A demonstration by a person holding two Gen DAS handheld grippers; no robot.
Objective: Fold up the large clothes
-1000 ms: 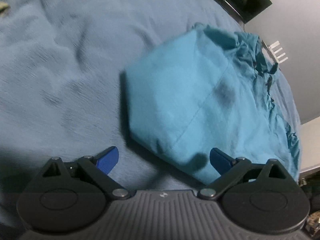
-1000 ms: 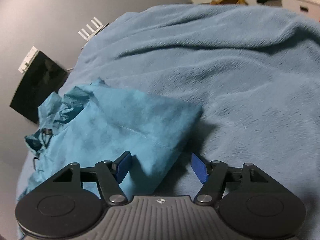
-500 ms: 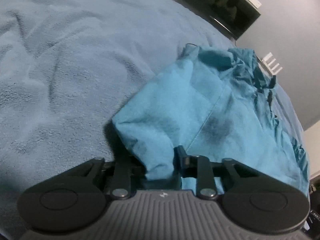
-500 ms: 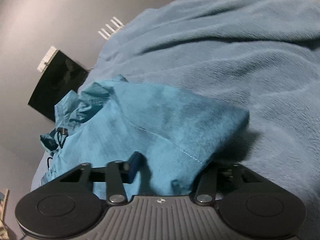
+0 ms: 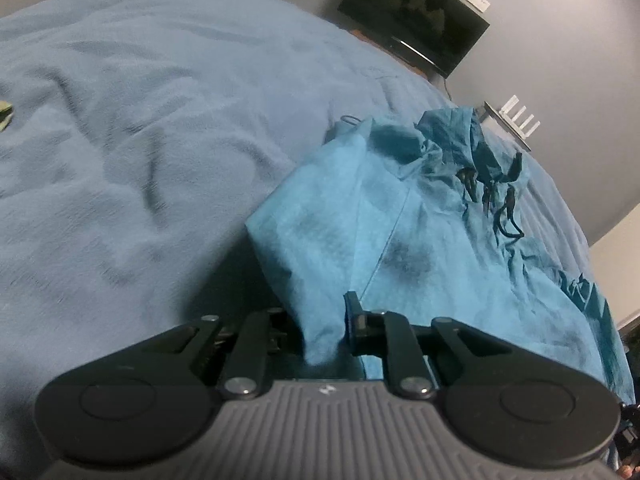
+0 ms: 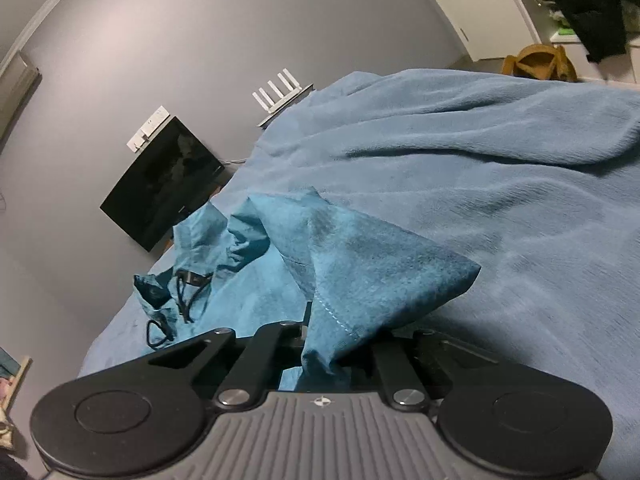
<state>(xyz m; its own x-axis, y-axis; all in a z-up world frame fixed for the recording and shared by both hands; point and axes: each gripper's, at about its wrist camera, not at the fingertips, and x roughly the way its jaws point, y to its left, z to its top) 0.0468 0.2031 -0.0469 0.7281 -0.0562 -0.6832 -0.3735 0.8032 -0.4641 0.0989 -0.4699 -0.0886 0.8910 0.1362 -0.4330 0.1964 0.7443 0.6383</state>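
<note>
Teal garment (image 5: 440, 248) is spread on the blue blanket (image 5: 140, 140) of the bed, its near edge gathered into both claws. The left claw (image 5: 324, 332) is closing on one near corner, cloth pinched between its pads; the right claw (image 6: 340, 344) is clamped on the other. From both claws the garment runs forward to its drawstring end (image 6: 188, 292), so the fold is judged to go that way.
</note>
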